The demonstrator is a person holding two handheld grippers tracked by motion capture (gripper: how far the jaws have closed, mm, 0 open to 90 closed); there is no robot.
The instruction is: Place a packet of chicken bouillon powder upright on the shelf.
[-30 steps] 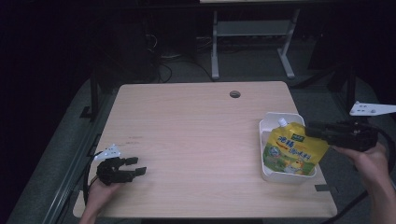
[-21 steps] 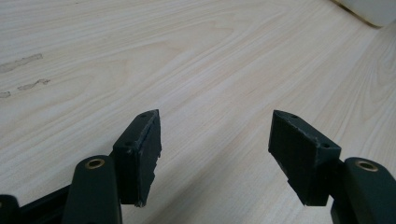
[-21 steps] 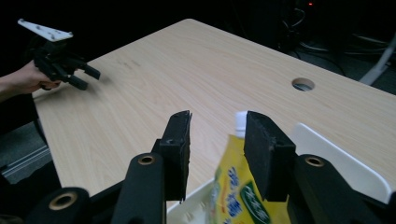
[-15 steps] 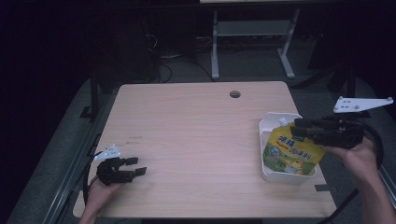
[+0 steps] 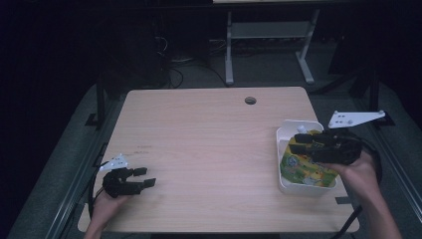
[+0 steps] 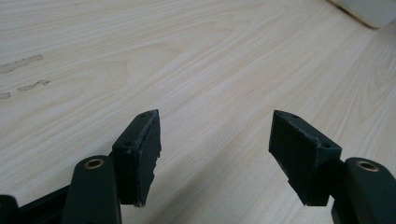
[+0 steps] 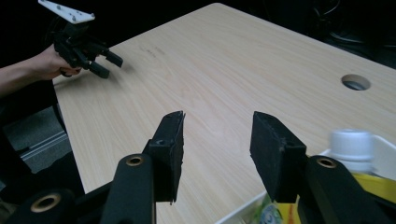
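My right gripper (image 5: 298, 143) hangs empty, jaws just widening, over the soft, slippery pouch (image 5: 304, 167) (likely sloshy); grab its stiff cap (image 7: 352, 143).

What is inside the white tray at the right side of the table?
Inside the white tray lies a yellow-green drink pouch with a white cap. The right tool covers part of the pouch; the tray's bottom under it is hidden.

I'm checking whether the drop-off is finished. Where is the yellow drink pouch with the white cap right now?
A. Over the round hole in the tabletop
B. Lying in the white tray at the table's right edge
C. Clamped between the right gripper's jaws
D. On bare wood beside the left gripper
B: the pouch lies inside the white tray, while the right gripper has just been opening its jaws with nothing between them.
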